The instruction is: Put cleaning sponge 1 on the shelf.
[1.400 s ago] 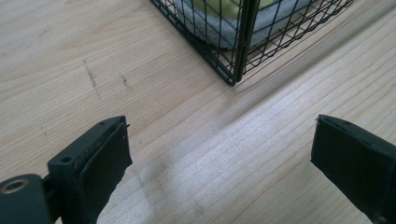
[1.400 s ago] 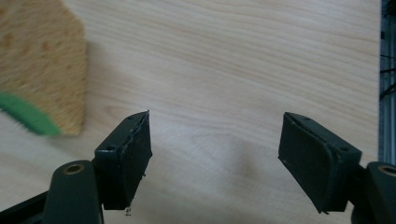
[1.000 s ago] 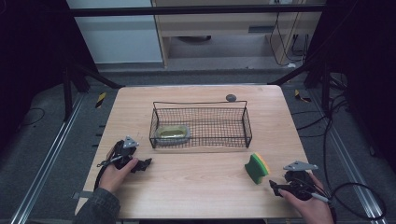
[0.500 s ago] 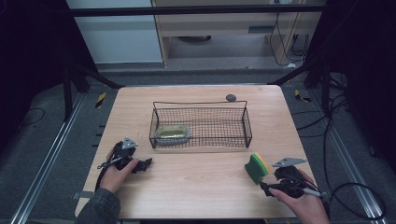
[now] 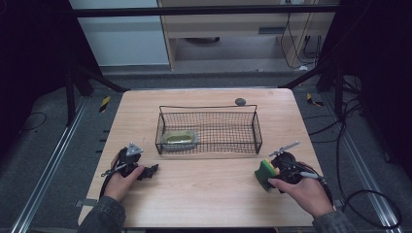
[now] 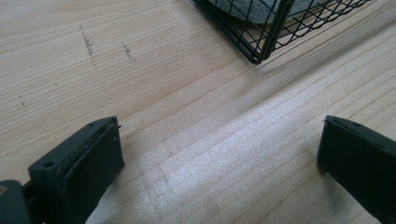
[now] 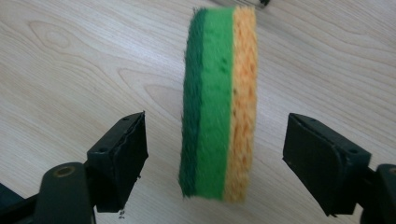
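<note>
Step in hand: grasp approach. Right claw (image 7: 215, 154), jaws spread and just now closing, straddles the sponge (image 7: 219, 102), which stands on edge near the table (image 5: 204, 194) right edge, untouched. Next: pinch squarely across both faces. Left claw (image 6: 219, 154) spread, holding nothing, near the left edge. Wire basket (image 5: 255, 127) mid-table holds a pale pad (image 5: 179, 140); nothing obstructs.

sponges: 1 (image 7: 219, 107) | wire baskets: 1 (image 5: 256, 130) | grippers: 2 | tables: 1 (image 5: 204, 194)

A lab-like recording room: a bare wooden table (image 5: 204, 194) on grey carpet, ringed by black frame struts (image 5: 73, 92) and loose cables (image 5: 374, 204).
</note>
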Motion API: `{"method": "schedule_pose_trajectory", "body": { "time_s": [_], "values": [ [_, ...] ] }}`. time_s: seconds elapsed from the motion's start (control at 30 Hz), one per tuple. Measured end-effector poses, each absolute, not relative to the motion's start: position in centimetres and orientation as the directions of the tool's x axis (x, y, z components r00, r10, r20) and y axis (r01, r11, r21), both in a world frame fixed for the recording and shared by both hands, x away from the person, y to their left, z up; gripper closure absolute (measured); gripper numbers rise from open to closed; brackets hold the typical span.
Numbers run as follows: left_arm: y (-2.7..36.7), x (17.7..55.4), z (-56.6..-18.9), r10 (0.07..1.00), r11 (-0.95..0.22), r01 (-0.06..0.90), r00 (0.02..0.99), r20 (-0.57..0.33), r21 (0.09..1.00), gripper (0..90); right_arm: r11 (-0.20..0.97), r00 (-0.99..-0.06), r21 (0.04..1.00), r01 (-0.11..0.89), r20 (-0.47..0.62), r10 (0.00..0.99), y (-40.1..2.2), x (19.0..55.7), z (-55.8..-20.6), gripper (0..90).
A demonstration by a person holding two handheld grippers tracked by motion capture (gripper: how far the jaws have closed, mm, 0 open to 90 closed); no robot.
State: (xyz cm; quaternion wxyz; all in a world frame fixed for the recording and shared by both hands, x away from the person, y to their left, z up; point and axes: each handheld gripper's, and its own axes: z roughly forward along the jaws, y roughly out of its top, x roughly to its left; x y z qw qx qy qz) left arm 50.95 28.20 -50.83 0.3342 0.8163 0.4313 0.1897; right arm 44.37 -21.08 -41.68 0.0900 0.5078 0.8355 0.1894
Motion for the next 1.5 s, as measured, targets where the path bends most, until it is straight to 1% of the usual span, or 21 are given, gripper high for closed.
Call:
{"method": "schedule_pose_trajectory", "body": {
  "time_s": [0.2,0.3,0.47,0.57,0.63,0.73,0.77,0.87,1.0,1.07,1.1,1.2,1.5],
  "values": [
    [28.2,51.0,-50.8,0.83,-0.404,0.577,0.558,0.019,0.71,0.0,0.417,-0.47,0.367,0.831,0.062,0.881,-20.4,46.0,-41.4,29.3],
    [28.2,51.0,-50.8,0.83,-0.404,0.577,0.558,0.019,0.71,0.0,0.436,-0.481,0.351,0.829,0.049,0.875,-20.1,46.7,-41.4,32.7],
    [28.2,51.0,-50.8,0.829,-0.405,0.577,0.558,0.02,0.71,0.0,0.447,-0.487,0.329,0.832,0.046,0.872,-19.7,47.4,-41.6,37.2],
    [28.2,51.0,-50.8,0.829,-0.405,0.577,0.558,0.019,0.71,0.0,0.453,-0.495,0.328,0.829,0.055,0.867,-19.7,47.5,-41.5,42.3],
    [28.2,51.0,-50.8,0.829,-0.406,0.576,0.559,0.02,0.71,0.0,0.468,-0.509,0.317,0.825,0.059,0.859,-19.7,47.4,-41.7,46.8],
    [28.2,51.0,-50.8,0.829,-0.406,0.576,0.559,0.02,0.71,0.0,0.471,-0.511,0.301,0.829,0.07,0.856,-19.6,47.3,-41.9,62.4],
    [28.2,51.0,-50.8,0.829,-0.406,0.576,0.56,0.02,0.71,0.0,0.477,-0.521,0.311,0.822,0.073,0.85,-19.7,47.3,-41.8,64.3],
    [28.2,51.0,-50.8,0.828,-0.406,0.576,0.56,0.02,0.71,0.0,0.47,-0.519,0.318,0.823,0.084,0.851,-19.8,47.2,-41.3,64.6],
    [28.2,51.0,-50.8,0.828,-0.406,0.576,0.56,0.02,0.71,0.0,0.446,-0.498,0.376,0.812,0.049,0.866,-21.0,47.7,-39.7,64.5],
    [28.2,51.0,-50.8,0.828,-0.406,0.576,0.56,0.02,0.71,0.0,0.441,-0.491,0.388,0.809,0.036,0.87,-21.3,47.9,-39.3,64.5],
    [28.2,51.0,-50.8,0.828,-0.406,0.576,0.56,0.02,0.71,0.0,0.434,-0.482,0.423,0.796,0.007,0.876,-22.0,48.5,-38.1,64.4],
    [28.2,51.0,-50.8,0.828,-0.406,0.576,0.56,0.02,0.71,0.0,0.422,-0.468,0.448,0.788,-0.009,0.884,-22.7,49.5,-36.6,64.3],
    [28.2,51.0,-50.8,0.828,-0.406,0.575,0.56,0.02,0.71,0.0,0.422,-0.454,0.513,0.747,-0.069,0.888,-23.2,52.3,-33.8,64.2]
  ]
}}
